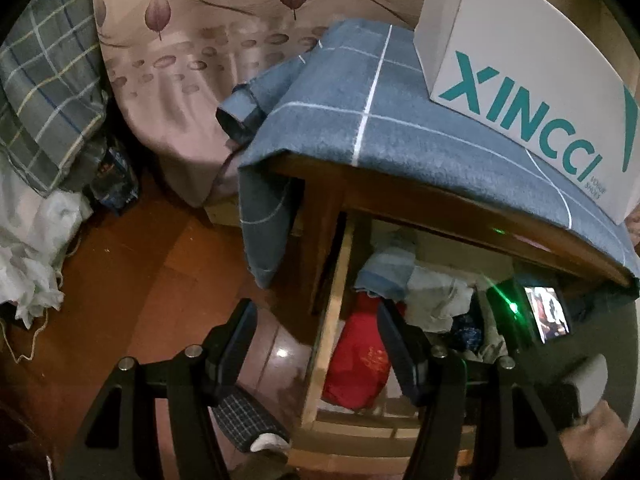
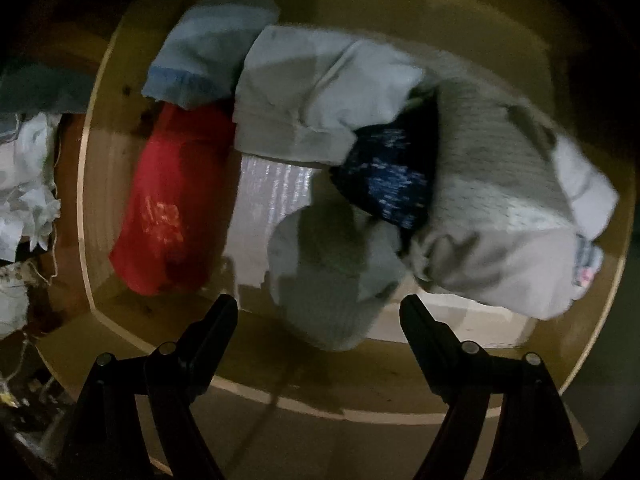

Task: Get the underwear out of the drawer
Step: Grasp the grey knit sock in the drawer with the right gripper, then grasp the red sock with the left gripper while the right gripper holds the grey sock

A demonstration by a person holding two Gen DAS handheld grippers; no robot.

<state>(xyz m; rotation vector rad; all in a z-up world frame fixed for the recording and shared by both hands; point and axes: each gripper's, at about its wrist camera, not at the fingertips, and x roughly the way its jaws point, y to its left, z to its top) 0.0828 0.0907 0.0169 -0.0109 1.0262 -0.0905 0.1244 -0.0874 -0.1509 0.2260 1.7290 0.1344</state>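
Drawer [image 2: 86, 208] already pulled out, full of folded underwear: red piece [image 2: 168, 204] at left, blue one [image 2: 208, 52] behind it, grey roll [image 2: 332, 276] nearest the front, dark blue-patterned piece [image 2: 388, 176] in the middle, bigger grey pieces [image 2: 492, 216] to the right.

Right gripper [image 2: 320, 312] over the drawer, pointing steeply down, jaws open w/ nothing between them, lined up approx. on the grey roll.

Left gripper [image 1: 316, 324] off by the drawer's left corner, jaws partly open & empty, over the wood rail and floor [image 1: 140, 280] (best kept out of the way there).

Step in hand, probably: lowering onto one piece. To do well:
- pick the front grey roll, since free on top & not pinned under neighbours
- straddle across its narrow width, not lengthwise
- go deep enough to catch the whole fold, not just a top layer
- close firmly, then lift straight up, clear of the front wall
- watch for neighbours dragging along; view dim & blurry, so edges hard to judge
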